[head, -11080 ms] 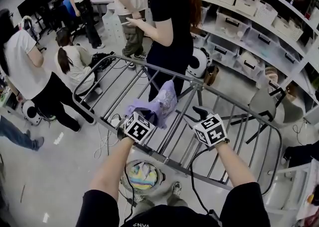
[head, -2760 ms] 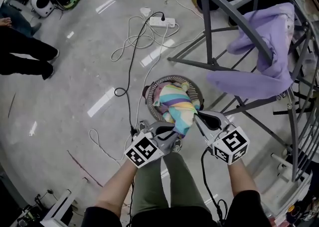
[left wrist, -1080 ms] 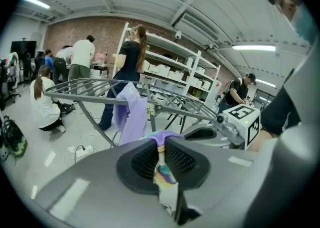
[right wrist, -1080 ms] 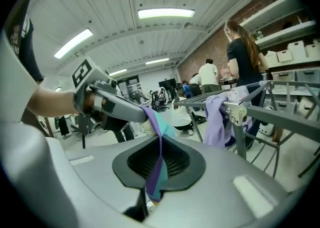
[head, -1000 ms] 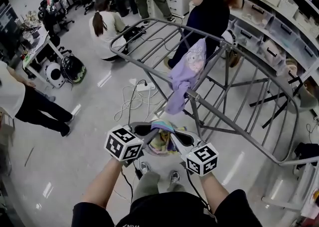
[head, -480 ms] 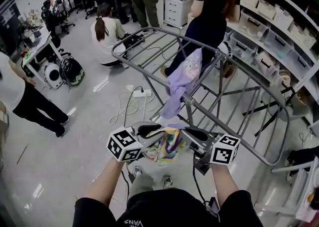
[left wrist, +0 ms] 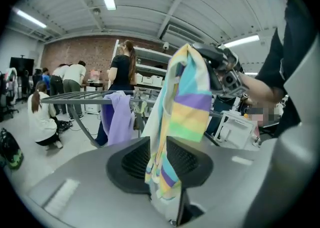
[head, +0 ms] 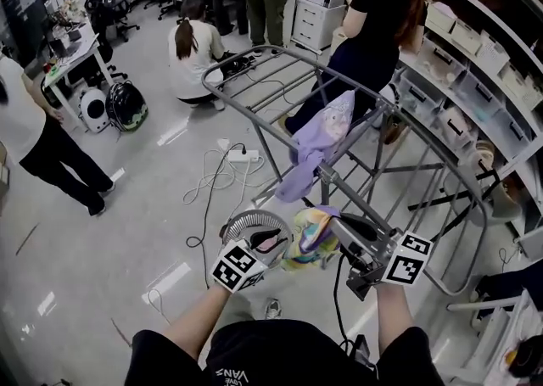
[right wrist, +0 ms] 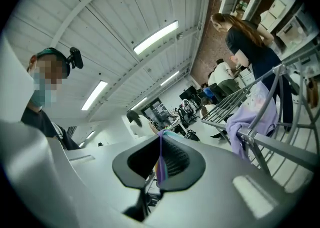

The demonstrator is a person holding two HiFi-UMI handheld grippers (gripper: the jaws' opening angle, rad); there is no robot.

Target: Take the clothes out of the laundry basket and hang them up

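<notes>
Moved: striped garment (head: 310, 236) now up out of laundry basket (head: 246, 221), 6 o'clock. My right gripper (head: 337, 223) is pinched shut on it. Left gripper (head: 270, 241) jaws just been opening, cloth loose btwn. Purple garment (head: 322, 134) hung on rack (head: 254, 52), 12 o'clock; striped one pending.

The striped garment (head: 310, 236) is soft, matt cloth, and so is the thin purple garment (head: 322, 142). The drying rack (right wrist: 285, 152) is smooth grey metal tube with a dull sheen. The pale floor (head: 153, 198) is glossy. The laundry basket (head: 246, 221) seems to be fine mesh.
</notes>
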